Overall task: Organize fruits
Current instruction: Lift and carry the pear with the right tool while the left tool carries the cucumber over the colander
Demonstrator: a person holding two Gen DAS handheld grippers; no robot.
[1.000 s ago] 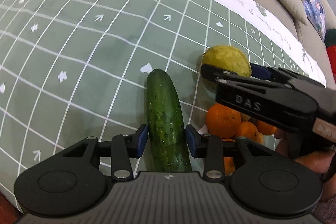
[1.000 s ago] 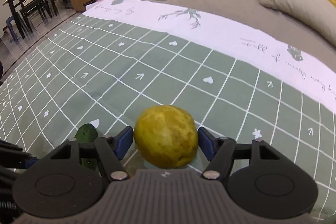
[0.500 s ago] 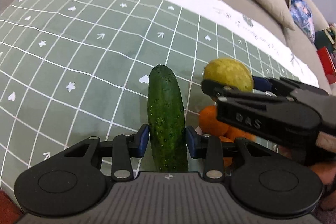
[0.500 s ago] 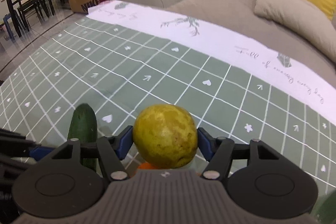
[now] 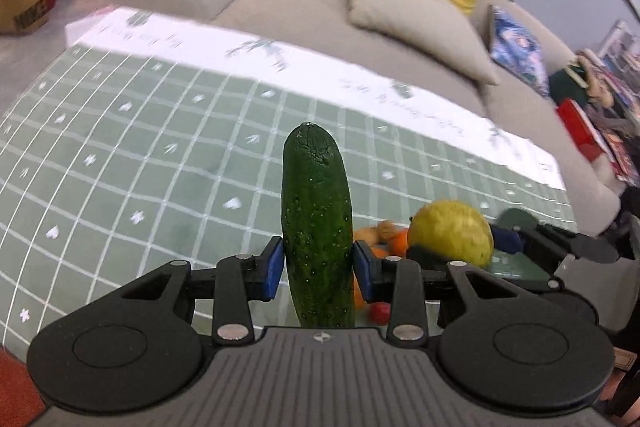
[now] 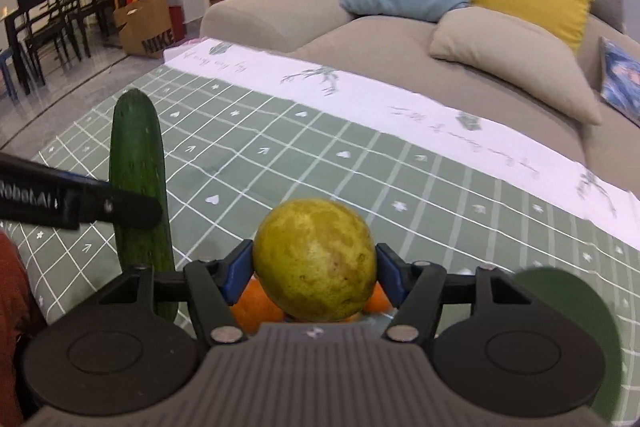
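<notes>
My left gripper (image 5: 317,269) is shut on a dark green cucumber (image 5: 316,227) and holds it raised above the green grid tablecloth (image 5: 160,163). My right gripper (image 6: 314,273) is shut on a yellow-green round fruit (image 6: 316,259), also lifted. The cucumber shows at the left of the right wrist view (image 6: 138,187), and the round fruit shows at the right of the left wrist view (image 5: 450,233). Several oranges (image 6: 254,307) lie below the held fruit, partly hidden; they also show in the left wrist view (image 5: 384,243).
A grey sofa (image 6: 400,39) with blue, yellow and beige cushions stands beyond the table's white far border. A cardboard box (image 6: 148,27) and dark chairs (image 6: 44,27) stand at the far left. A dark green round thing (image 6: 568,307) lies at my right.
Both grippers have lifted and tilted up with their fruit. The cucumber and round fruit are higher above the cloth, and the sofa has come into view.
</notes>
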